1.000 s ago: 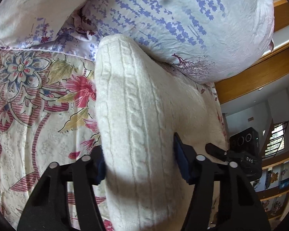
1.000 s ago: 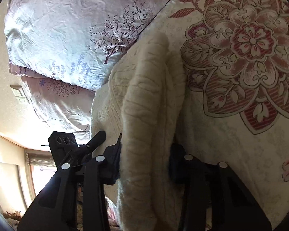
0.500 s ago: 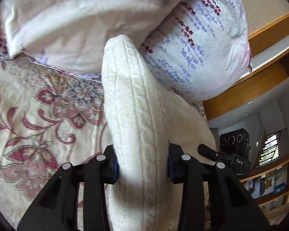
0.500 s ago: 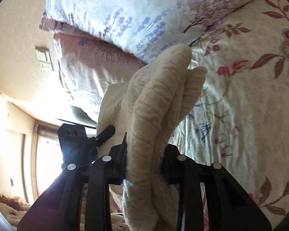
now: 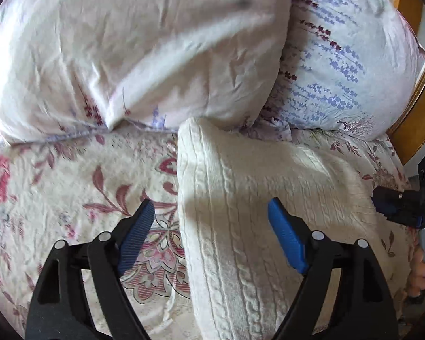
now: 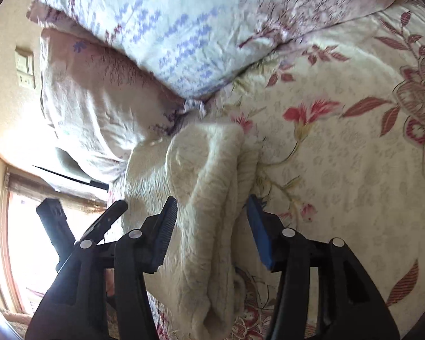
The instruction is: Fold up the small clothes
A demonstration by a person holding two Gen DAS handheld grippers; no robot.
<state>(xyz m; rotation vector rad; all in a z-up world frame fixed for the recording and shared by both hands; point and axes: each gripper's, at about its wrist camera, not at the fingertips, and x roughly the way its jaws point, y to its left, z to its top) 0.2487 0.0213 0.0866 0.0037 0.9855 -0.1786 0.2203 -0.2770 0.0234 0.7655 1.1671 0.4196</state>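
**Operator:** Report the change at both tools.

**Inspector:** A second ago each tool was clamped on the cream cable-knit sweater. Now the left gripper is opening; its blue pads stand well apart, one over the floral bedspread, the other over the knit, neither pressing. The right gripper is also opening; the folded edge lies between its pads, but gaps show on both sides.

**Operator:** Location of the garment?

**Inspector:** Centre of both views, lying on the bedspread, its far end touching the pillows across the upper frame. In the right wrist view the layers are stacked at lower centre.

**Operator:** Consequence for the task?

**Inspector:** Judged as a completed release: the fold has been laid down and holds its shape unaided. The next action is likely a withdrawal or a regrip for a further fold.
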